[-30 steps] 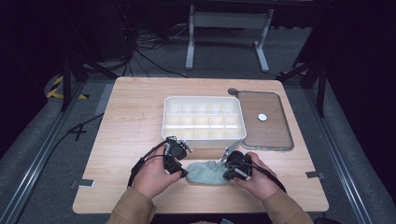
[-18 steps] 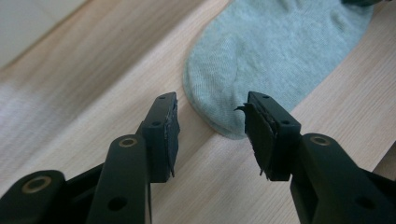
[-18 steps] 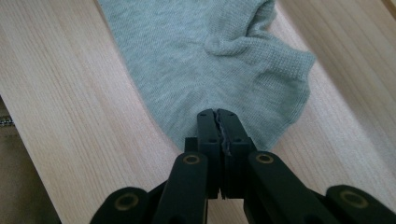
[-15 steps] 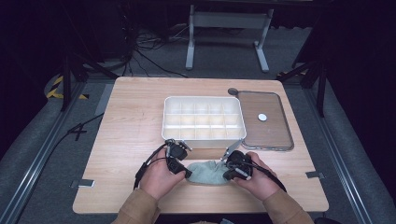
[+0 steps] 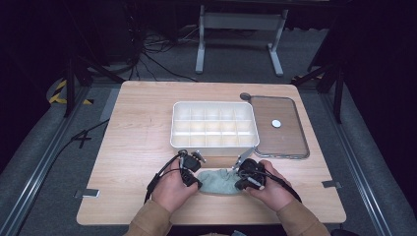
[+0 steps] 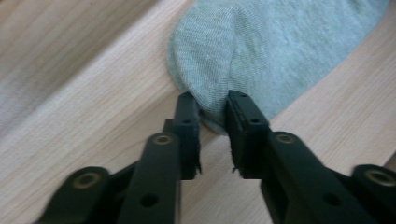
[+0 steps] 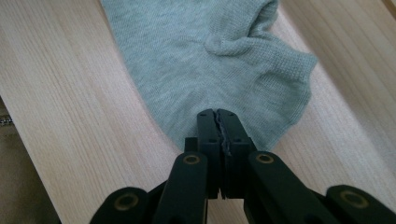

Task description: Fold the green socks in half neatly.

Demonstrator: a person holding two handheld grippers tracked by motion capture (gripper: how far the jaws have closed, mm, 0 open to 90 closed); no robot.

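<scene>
A grey-green sock lies flat on the desk, near its front edge, in front of the white tray.

The right gripper has its fingers fully together on the sock's edge, with fabric pinched in the seam between them. The left gripper has just been closing its fingers; they stand narrowly apart, with a fold of the sock's rounded end wedged between them, seemingly gripped.

The likeliest trouble is a weak hold on the left. Only a small nub of knit sits between those fingers, so a pull could let it slip out and leave the sock hanging from one side. The right pinch is also close to the hem, and a sharp tug might stretch the knit rather than lift it. If both hands pull apart too hard, the soft fabric could bunch or twist instead of spreading.

Count: one sock, one white tray divided into many small cells, one clear lid lying beside it on the right, two grippers, one desk.
</scene>
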